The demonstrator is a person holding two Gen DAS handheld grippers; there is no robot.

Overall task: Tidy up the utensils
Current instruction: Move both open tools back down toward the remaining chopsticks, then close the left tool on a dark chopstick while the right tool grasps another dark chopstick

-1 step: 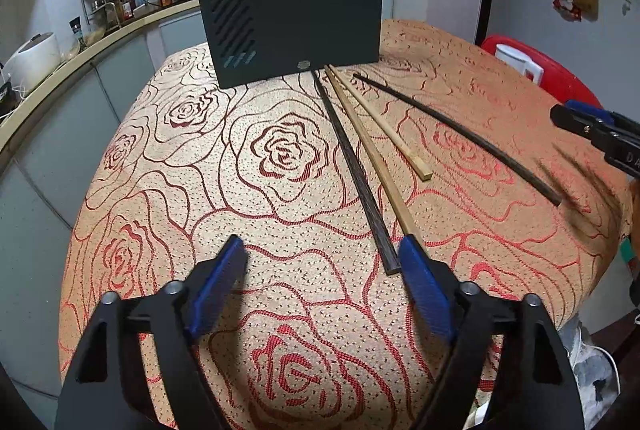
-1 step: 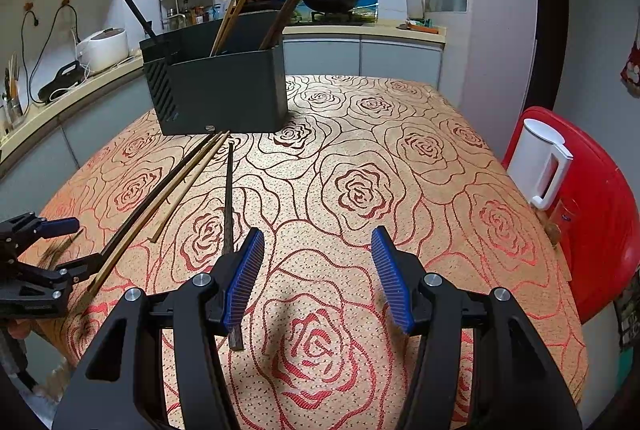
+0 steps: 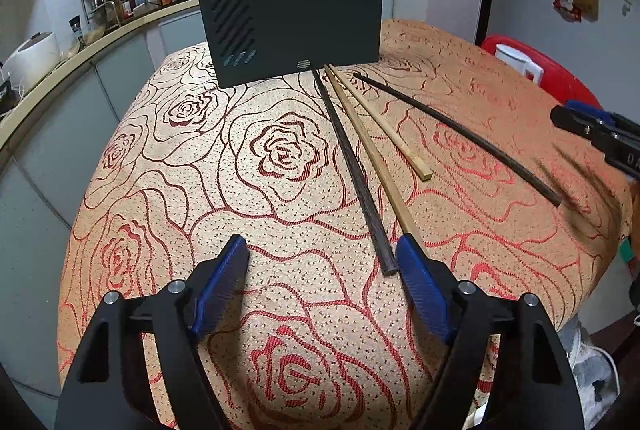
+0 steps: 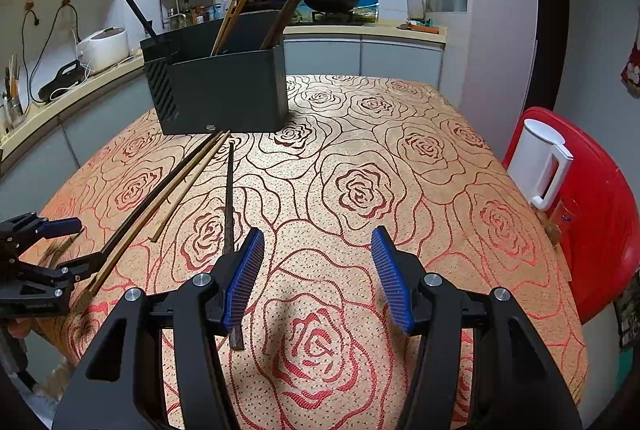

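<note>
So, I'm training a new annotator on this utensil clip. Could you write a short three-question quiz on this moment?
1. How many chopsticks lie loose on the orange rose-patterned tablecloth?
2. True or false: the black rectangular plastic utensil holder is empty.
3. What stands on the red plastic chair beside the table?
A. a white plastic jug
B. a steel bowl
C. a stack of plates

Key
1. Four: one dark brown, two pale wooden, one thin black.
2. False: several chopsticks stand in it.
3. A
</note>
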